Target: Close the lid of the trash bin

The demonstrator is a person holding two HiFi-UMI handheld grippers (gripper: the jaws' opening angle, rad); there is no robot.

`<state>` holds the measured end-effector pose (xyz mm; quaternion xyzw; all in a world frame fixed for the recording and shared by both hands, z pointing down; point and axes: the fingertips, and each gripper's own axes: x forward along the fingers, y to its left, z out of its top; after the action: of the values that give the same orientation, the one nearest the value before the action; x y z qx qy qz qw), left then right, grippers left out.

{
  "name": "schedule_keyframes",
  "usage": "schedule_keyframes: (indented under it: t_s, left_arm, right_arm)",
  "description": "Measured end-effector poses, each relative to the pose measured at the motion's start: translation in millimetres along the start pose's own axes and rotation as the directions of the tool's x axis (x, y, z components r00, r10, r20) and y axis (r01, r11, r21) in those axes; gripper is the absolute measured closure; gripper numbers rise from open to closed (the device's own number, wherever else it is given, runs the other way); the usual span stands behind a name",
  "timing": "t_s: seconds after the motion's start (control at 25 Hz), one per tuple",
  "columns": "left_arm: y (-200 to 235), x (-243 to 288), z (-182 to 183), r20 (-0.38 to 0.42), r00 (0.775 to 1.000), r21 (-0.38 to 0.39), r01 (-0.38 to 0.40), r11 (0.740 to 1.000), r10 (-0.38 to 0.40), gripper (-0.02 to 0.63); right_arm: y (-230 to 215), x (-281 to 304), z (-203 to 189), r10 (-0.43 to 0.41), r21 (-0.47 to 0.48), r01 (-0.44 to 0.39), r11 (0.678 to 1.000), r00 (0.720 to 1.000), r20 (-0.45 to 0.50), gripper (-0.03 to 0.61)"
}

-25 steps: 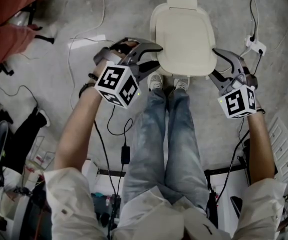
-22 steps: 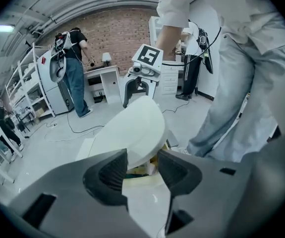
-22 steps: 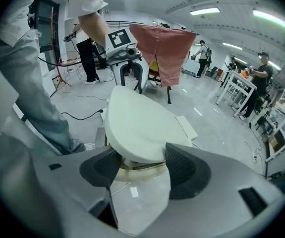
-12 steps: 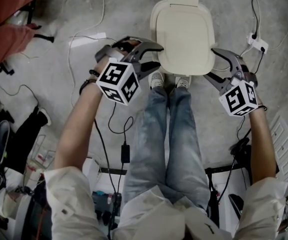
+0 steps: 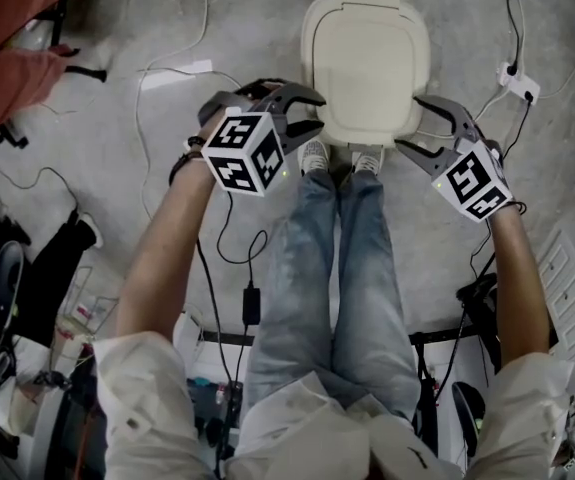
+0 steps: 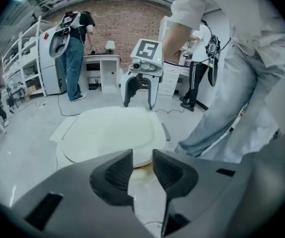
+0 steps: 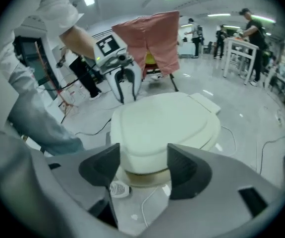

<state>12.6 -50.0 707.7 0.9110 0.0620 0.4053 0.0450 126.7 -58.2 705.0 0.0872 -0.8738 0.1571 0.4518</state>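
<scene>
1. The trash bin [image 5: 339, 140] stands on the floor [image 5: 167, 38] right in front of the person's shoes [image 5: 313, 156]. That puts it within reach of both arms at once.
2. Its cream lid [image 5: 367, 63] lies flat over the bin, hinge side away from the person. From where the grippers look, only a thin yellowish band shows under its near edge. I'd judge it down or all but down.
3. The left tongs [image 5: 312, 114] sit just beside the lid's left near corner, angled downward. Their jaws have just been closing to a narrow gap, and nothing is pinched between them. The lid's edge lies beyond the tips, not inside them.
4. The right tongs [image 5: 410, 125] mirror them at the right near corner. Their jaws have just been opening and stand well spread. The bin's front shows through the gap, but the pads press on nothing.
5. Flanking the lid on both sides looks meant to keep any push even, so the lid settles square and doesn't twist on its hinge.
6. A white cable [image 5: 172, 76] trails across the floor to the left, well apart from the bin.
</scene>
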Motion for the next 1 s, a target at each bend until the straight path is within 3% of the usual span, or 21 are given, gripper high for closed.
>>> schedule_keyframes:
  t_s: [0.04, 0.12, 0.56, 1.0]
  left_arm:
    - [0.6, 1.1, 0.4, 0.012, 1.0, -0.032, -0.003, 0.999, 0.004, 0.48]
    - [3.0, 3.7, 0.0, 0.019, 1.0, -0.072, -0.021, 0.997, 0.022, 0.504]
    - [7.4, 18.0, -6.3, -0.052, 0.995, -0.09, -0.085, 0.992, 0.08, 0.569]
    - [8.9, 21.0, -9.5, -0.064, 0.993, -0.112, -0.11, 0.988, 0.104, 0.571]
  right_arm:
    - [-3.9, -0.2, 1.7, -0.011, 0.054, 0.01, 0.998, 1.0, 0.024, 0.306]
    - [-9.3, 1.9, 3.0, -0.029, 0.111, 0.024, 0.994, 0.999, 0.037, 0.33]
    - [-8.5, 14.8, -4.4, -0.09, 0.093, 0.091, 0.992, 0.996, -0.009, 0.367]
    - [-8.7, 17.0, -4.4, -0.113, 0.1, 0.114, 0.988, 0.993, -0.014, 0.368]
